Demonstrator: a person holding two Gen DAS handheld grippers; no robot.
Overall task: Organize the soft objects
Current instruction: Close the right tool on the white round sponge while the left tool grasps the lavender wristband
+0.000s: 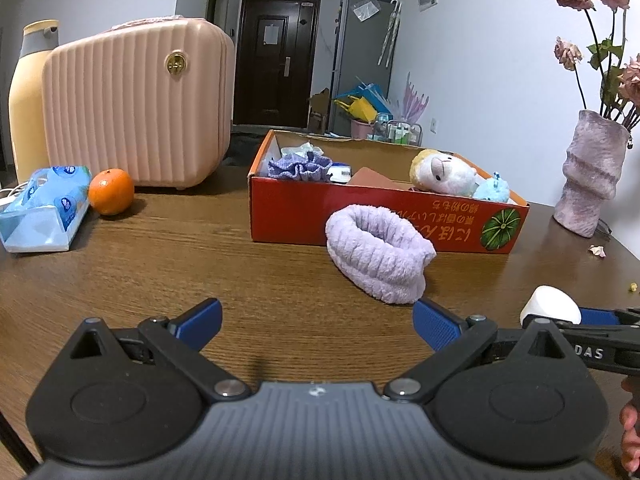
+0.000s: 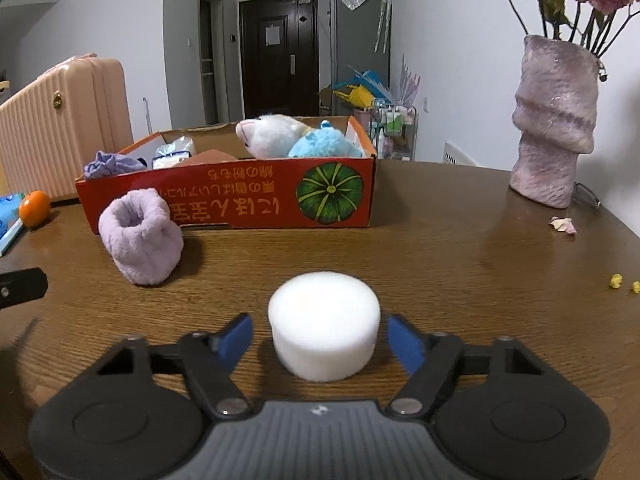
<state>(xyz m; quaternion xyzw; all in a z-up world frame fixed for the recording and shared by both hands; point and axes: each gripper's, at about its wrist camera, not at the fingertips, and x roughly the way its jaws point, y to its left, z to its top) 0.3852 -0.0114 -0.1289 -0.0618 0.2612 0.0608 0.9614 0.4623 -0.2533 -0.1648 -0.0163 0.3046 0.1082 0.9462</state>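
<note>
Right gripper angled down over the wooden table, blue pads flanking a white foam puck; slim gaps visible on both sides, so not clamped on it, puck resting on the tabletop. Left gripper also tilted down, spread wide over bare wood, nothing between the pads. Just past its right pad, a lilac fleece headband lying as a loop in front of the box. At the right edge of the left wrist view, the right gripper seen from the side with "DAS" readable on its black body, the leading letters cut off, and fingertips cropped by the frame.

Beyond, a red cardboard box with a green pumpkin picture and yellow Japanese print reading upside down, partly masked by the headband. Inside: a cream plush toy, a pale blue plush, a purple ruffled cloth; other contents hard to make out. Left of the box, an orange, a blue tissue pack with unreadable print, a pink ribbed case. Right, a mauve vase of dried roses, blooms cut off.
</note>
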